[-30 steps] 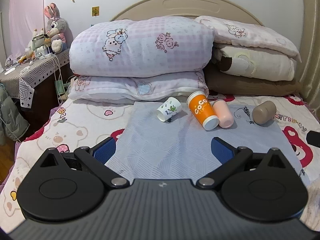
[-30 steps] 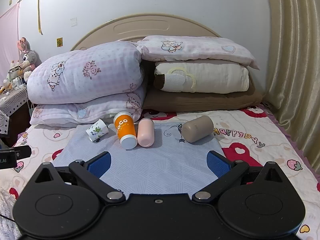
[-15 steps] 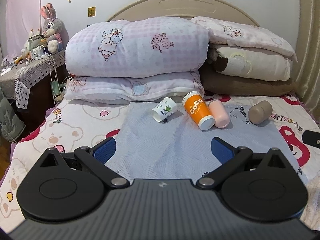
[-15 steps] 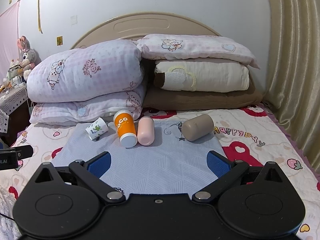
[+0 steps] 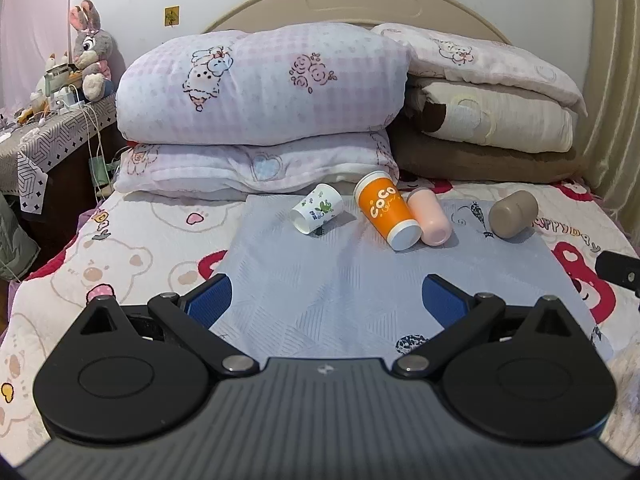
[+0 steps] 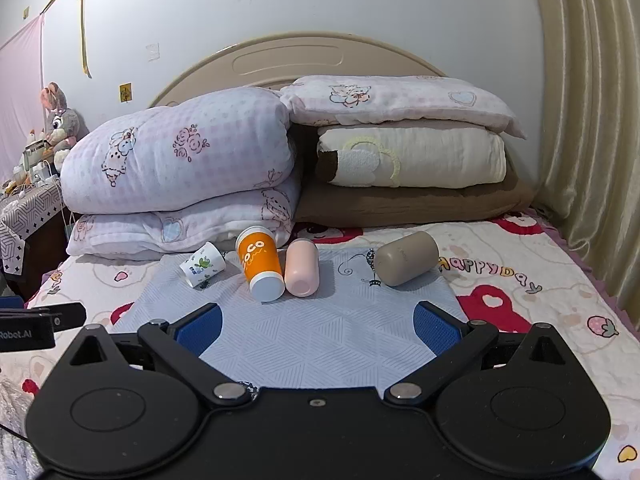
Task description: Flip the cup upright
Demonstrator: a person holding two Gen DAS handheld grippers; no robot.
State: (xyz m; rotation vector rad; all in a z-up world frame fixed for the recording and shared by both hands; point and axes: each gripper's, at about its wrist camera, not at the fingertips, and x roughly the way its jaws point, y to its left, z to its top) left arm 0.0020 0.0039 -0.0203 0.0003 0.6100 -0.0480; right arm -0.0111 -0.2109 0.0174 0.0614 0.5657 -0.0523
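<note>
Several cups lie on their sides on a grey-blue mat [image 5: 332, 280] [image 6: 320, 344] on the bed. From left: a small white cup with green print [image 5: 317, 213] [image 6: 202, 265], an orange "CoCo" cup [image 5: 386, 210] [image 6: 259, 264], a pink cup [image 5: 429, 218] [image 6: 301, 267] touching it, and a taupe cup [image 5: 513, 214] [image 6: 406, 257] apart on the right. My left gripper [image 5: 326, 299] is open and empty, well short of the cups. My right gripper [image 6: 316, 324] is open and empty, also short of them.
Stacked pillows and folded quilts [image 5: 260, 92] [image 6: 400, 152] stand behind the cups against the headboard. A side table with a plush rabbit [image 5: 90, 46] is at the left. A curtain [image 6: 592, 120] hangs at the right. The other gripper shows at the frame edges [image 5: 618, 274] [image 6: 40, 326].
Both grippers have drifted slightly; in the left wrist view the scene has shifted a little left and down. The cups have not moved. Both jaws stay open.
</note>
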